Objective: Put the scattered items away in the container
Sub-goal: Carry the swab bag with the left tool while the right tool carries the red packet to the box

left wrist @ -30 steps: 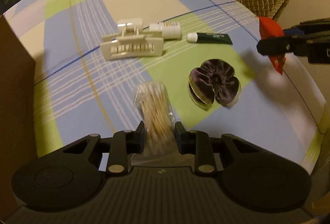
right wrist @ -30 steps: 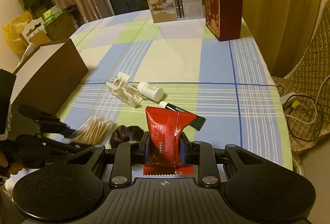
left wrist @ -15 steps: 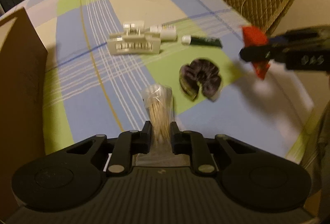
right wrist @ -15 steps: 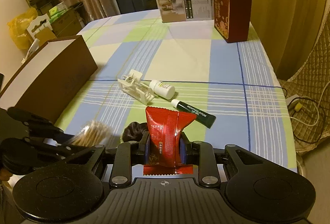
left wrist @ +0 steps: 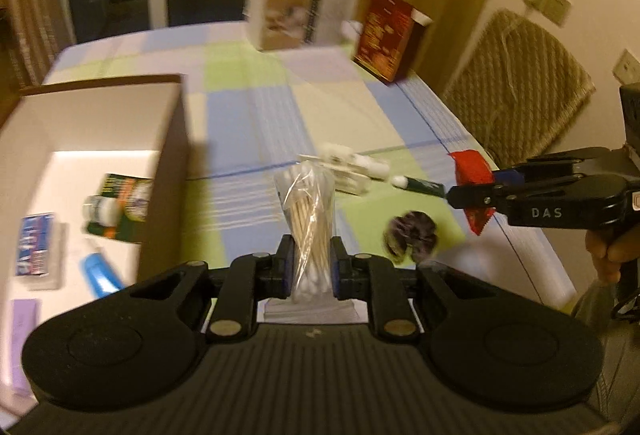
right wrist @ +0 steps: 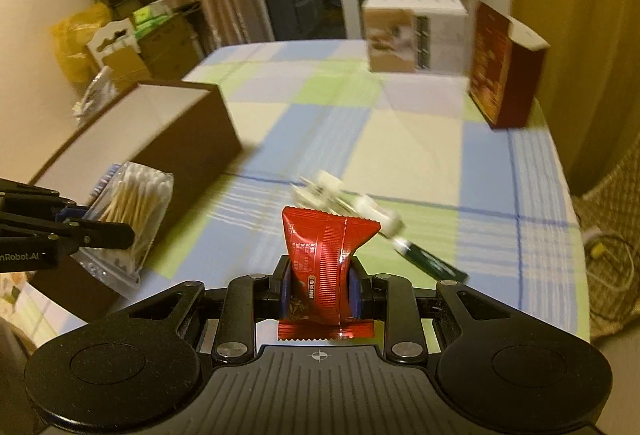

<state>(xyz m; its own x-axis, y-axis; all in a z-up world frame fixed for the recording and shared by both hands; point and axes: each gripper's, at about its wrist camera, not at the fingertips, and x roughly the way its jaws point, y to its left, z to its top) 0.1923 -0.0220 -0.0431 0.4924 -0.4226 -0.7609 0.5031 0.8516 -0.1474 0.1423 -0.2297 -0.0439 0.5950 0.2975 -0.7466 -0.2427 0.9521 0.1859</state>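
We see the box (left wrist: 100,163) open on top, its near wall (left wrist: 168,175) standing beside our left gripper (left wrist: 311,267); bare tablecloth (right wrist: 400,139) lies beyond the clutter.

- We see a clear bag of cotton swabs (left wrist: 310,219) pinched upright, above the tablecloth beside the brown box (left wrist: 168,171).
- A red snack packet (right wrist: 326,259) is likewise pinched upright.
- The box, white inside, holds several small packages.
- A white clip (left wrist: 340,171), small bottle (left wrist: 374,167), dark tube (left wrist: 420,186) and dark scrunchie (left wrist: 412,241) lie mid-table.
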